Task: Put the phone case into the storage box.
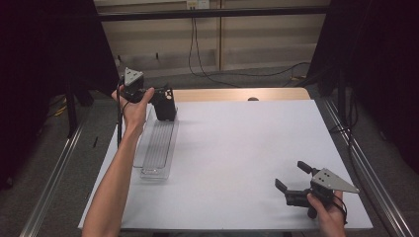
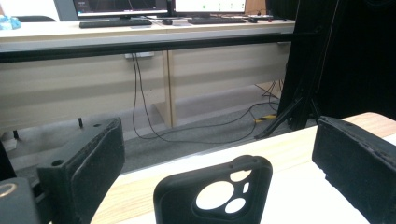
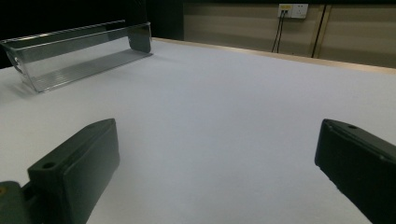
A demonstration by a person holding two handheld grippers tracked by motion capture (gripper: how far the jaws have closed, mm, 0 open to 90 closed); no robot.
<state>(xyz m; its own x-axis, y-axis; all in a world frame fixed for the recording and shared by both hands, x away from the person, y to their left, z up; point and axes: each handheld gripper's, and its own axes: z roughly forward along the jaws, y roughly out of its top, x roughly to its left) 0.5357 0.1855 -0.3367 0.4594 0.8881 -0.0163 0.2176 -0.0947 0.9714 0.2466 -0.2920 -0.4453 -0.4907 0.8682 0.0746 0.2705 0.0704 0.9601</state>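
nearby, clear tray (image 1: 159,148), perhaps empty

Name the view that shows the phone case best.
The left gripper view: the case sits close between the open claw jaws, camera cutouts clear. The high view shows it small and dark at the tray's far end.

black phone case (image 1: 165,103) in clear tray (image 1: 157,148)

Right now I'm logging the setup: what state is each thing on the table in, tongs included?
Black phone case: standing upright at the far end of the tray, between the left tongs' jaws, not clamped.
Clear tray: lying flat on the table.
Left tongs: open around the case.
Right tongs: open, holding nothing, low over the white table.
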